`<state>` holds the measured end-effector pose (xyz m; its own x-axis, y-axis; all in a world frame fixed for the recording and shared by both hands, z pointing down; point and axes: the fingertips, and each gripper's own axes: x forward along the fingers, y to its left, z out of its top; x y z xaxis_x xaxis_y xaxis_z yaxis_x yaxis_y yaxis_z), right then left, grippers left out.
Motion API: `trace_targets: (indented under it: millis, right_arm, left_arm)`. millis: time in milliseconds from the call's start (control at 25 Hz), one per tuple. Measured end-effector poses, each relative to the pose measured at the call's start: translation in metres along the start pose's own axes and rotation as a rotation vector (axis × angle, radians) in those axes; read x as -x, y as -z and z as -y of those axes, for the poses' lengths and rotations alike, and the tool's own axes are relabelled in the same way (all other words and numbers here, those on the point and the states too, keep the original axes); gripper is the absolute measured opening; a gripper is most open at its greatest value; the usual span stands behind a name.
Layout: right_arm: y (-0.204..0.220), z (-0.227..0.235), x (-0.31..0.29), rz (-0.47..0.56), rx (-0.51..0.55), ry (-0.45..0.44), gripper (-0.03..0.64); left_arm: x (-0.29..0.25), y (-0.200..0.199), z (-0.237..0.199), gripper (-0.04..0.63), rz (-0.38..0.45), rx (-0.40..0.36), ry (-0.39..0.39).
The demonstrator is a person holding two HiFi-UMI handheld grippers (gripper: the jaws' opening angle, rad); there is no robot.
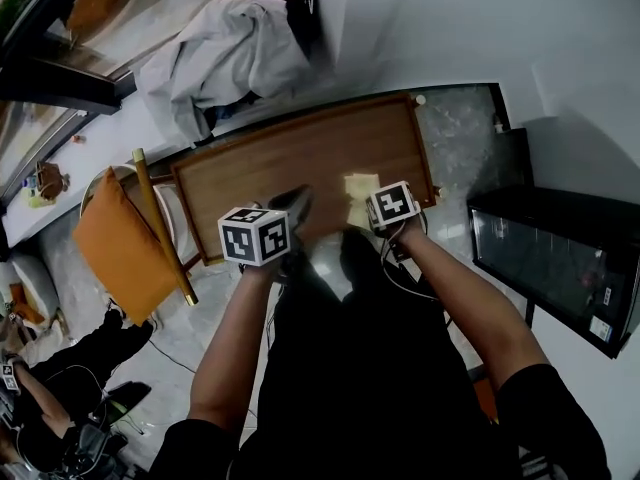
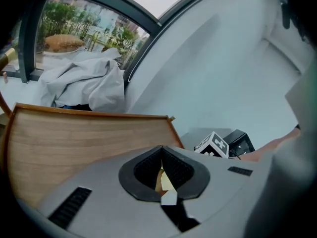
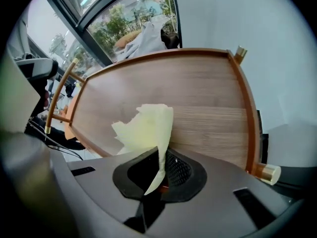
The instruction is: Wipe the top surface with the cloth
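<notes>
A wooden table top [image 1: 300, 148] with a raised rim lies in front of me. My right gripper [image 1: 378, 208] is shut on a pale yellow cloth [image 1: 360, 190] near the table's front right part. In the right gripper view the cloth [image 3: 143, 128] stands up crumpled out of the right gripper [image 3: 162, 175] above the wood [image 3: 208, 93]. My left gripper [image 1: 297, 203] hovers at the table's front edge, left of the cloth, with its jaws together and nothing held. In the left gripper view, that gripper [image 2: 162, 170] shows a sliver of yellow through the jaws' slit, beyond the wood [image 2: 74, 138].
An orange-cushioned chair [image 1: 120, 243] stands left of the table. A heap of white fabric [image 1: 235, 53] lies behind the table by the window. A black cabinet [image 1: 560, 258] stands at the right. A white wall runs behind. Cables and a seated person [image 1: 40, 388] are on the floor at lower left.
</notes>
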<state>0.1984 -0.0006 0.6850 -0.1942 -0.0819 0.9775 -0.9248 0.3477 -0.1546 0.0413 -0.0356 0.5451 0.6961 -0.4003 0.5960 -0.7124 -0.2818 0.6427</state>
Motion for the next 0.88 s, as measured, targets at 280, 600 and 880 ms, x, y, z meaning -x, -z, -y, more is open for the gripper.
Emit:
trace_targets:
  millis: [280,600,880]
  right_arm:
    - [0.006,0.045,0.012,0.021,-0.027,0.062,0.034]
    - [0.014,0.083,0.025,0.043,-0.036,0.191,0.034]
    - [0.017,0.111,0.039,0.075,-0.102,0.294,0.032]
  left_arm:
    - [-0.031,0.01,0.018,0.012,-0.039,-0.008,0.031]
    - [-0.053,0.016,0.028,0.012,-0.08,-0.031,0.057]
    - [-0.063,0.016,0.036,0.011,-0.091,-0.034,0.075]
